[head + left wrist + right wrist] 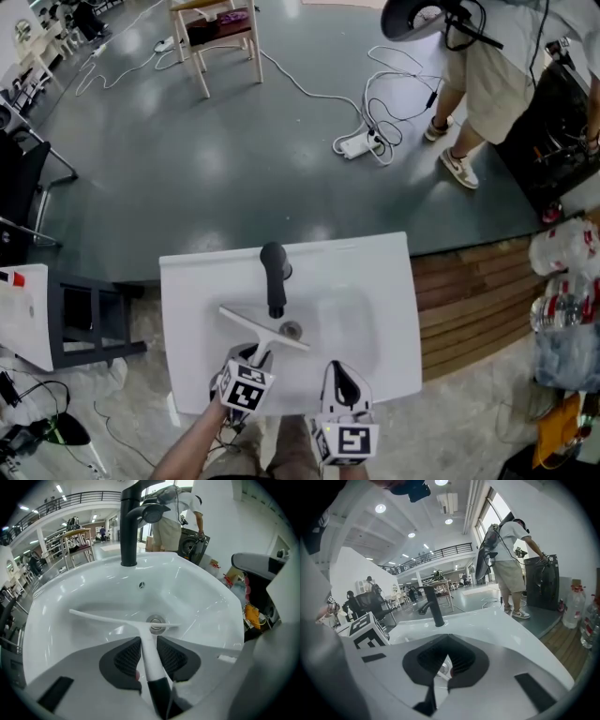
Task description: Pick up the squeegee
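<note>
My left hand-held gripper [148, 638], jaws spread, straddles the squeegee [113, 620], which looks light, stiff and slick, so I judge its narrow white handle the surest hold.

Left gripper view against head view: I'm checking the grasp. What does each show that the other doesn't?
Only the left gripper view: the squeegee handle lying between the fingers of the left gripper, which flank it without visibly clamping. Only the head view: the right gripper beside the left one, and a power strip on the floor. Both: the white sink, black faucet and drain.
</note>
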Tool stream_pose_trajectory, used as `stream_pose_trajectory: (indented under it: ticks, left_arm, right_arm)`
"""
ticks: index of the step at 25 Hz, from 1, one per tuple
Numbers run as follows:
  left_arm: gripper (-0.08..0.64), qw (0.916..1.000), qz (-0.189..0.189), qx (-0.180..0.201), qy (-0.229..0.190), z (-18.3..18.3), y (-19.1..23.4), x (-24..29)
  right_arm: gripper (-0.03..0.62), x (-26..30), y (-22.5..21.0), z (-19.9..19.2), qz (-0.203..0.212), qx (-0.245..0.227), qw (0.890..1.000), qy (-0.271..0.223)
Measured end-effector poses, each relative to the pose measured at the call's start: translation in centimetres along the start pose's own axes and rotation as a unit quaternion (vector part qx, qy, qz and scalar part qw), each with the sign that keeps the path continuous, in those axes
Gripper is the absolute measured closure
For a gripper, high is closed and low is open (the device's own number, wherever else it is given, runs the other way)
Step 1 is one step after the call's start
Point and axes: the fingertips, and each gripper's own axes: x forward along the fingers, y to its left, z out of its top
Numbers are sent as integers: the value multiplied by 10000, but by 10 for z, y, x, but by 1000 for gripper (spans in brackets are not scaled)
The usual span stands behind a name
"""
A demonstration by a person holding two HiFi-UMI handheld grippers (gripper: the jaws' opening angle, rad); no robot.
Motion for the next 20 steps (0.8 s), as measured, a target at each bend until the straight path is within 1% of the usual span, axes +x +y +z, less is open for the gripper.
stream_pose_trajectory:
  ticks: [5, 10, 14, 16, 20]
  left_arm:
    - [460, 9999, 39, -153, -18, 0, 1, 0]
    - [472, 9986, 45, -524, -50, -4, 3, -2]
    - [477, 9986, 70, -531, -31, -9, 7, -4]
    - [479, 9982, 34, -593, -37, -11, 7, -7]
    - [479, 9975, 42, -693, -144, -7, 10, -18]
  right_arm:
    - [595, -1, -2, 0, -3, 34, 10000, 0]
    - [595, -4, 1, 1, -9, 11, 10000, -20]
    - [595, -7, 4, 1, -27, 42, 10000, -32]
    - [595, -8, 7, 3, -31, 62, 9999, -85]
    - [595, -12, 14, 6, -11, -54, 9999, -118]
